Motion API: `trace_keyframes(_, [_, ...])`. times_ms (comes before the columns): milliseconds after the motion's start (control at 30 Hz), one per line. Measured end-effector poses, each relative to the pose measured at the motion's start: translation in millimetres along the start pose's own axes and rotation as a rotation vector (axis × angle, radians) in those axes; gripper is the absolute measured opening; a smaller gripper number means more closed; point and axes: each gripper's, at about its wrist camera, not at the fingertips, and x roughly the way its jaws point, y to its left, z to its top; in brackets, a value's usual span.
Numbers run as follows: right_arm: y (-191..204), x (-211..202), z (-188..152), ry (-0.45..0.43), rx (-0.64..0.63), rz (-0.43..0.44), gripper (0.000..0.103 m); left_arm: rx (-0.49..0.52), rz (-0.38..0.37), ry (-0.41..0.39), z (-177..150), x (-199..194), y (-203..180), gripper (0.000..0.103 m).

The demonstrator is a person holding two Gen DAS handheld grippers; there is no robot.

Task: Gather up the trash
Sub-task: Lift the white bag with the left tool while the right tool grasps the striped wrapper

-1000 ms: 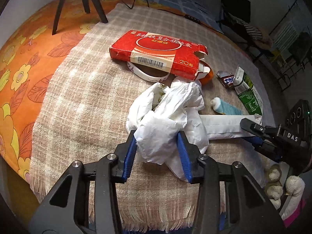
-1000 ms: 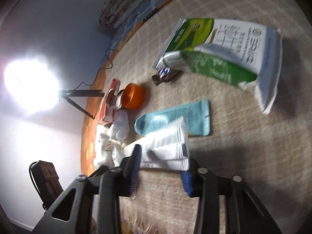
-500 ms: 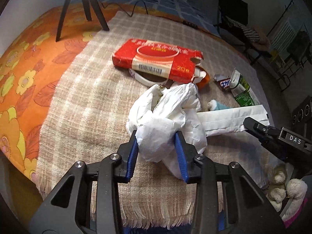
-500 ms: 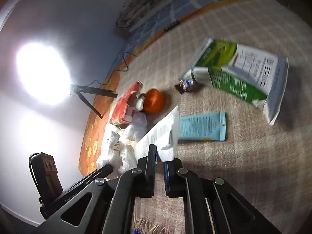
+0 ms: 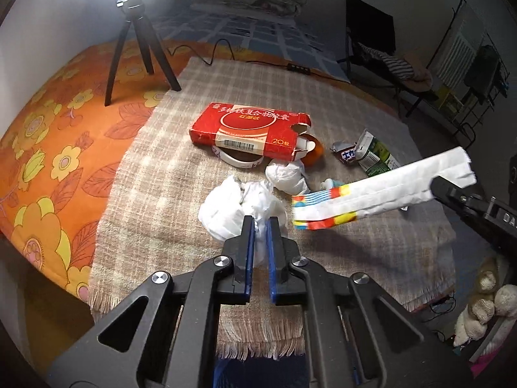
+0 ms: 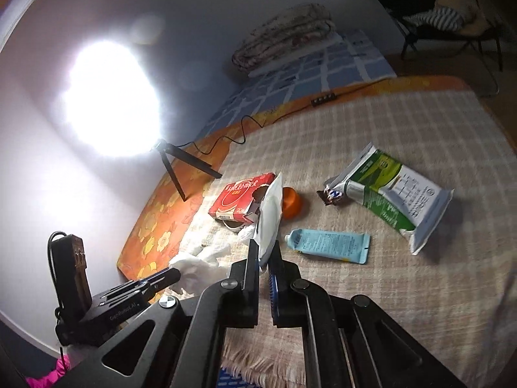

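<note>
Grippers both loaded: left gripper (image 5: pixel 258 226) now pinching white bag (image 5: pixel 226 213). Right gripper (image 6: pixel 263 252), clamping flat wrapper (image 5: pixel 381 187), is lifting it clear; we're bagging next.

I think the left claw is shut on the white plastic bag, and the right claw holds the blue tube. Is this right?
Not quite. The right claw holds the long white wrapper, as both wrist views show; the blue tube lies on the blanket. The left claw is indeed shut on the white plastic bag.

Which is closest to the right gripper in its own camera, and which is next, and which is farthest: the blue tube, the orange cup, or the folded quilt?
From the right gripper:
1. Blue tube, lying on the blanket just to the right.
2. Orange cup, farther ahead, beside the red box.
3. Folded quilt, far back against the wall.
</note>
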Motion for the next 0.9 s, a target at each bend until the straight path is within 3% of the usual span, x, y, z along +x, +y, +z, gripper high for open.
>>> trace_keyframes(333, [6,-50,-5,-0.033,-0.053,0.005,0.002,-0.053,-0.018,0.007,-14,-15,12,0.003])
trace_keyframes(533, [7,-68,-16,-0.036,-0.082,-0.018,0.002,-0.028,0.025,-0.037,-18,-24,12,0.004])
trace_keyframes(567, [7,-71,-18,-0.039,-0.082,-0.019,0.002,-0.044,0.006,-0.014,-18,-19,15,0.009])
trace_keyframes(600, [7,-74,-19,-0.043,-0.083,-0.023,0.003,-0.050,-0.002,0.013,-17,-13,16,0.034])
trace_keyframes(633, [7,-77,-20,-0.044,-0.084,-0.025,0.003,-0.055,0.009,0.041,-17,-6,18,0.068])
trace_keyframes(667, [7,-79,-21,-0.044,-0.087,-0.027,0.002,-0.063,0.041,0.061,-18,2,20,0.080])
trace_keyframes(767, [7,-86,-26,-0.044,-0.094,-0.034,0.002,-0.083,0.074,0.081,-21,18,25,0.084])
trace_keyframes(900, [8,-89,-32,-0.034,-0.103,-0.040,0.003,-0.129,0.056,0.112,-23,36,33,0.084])
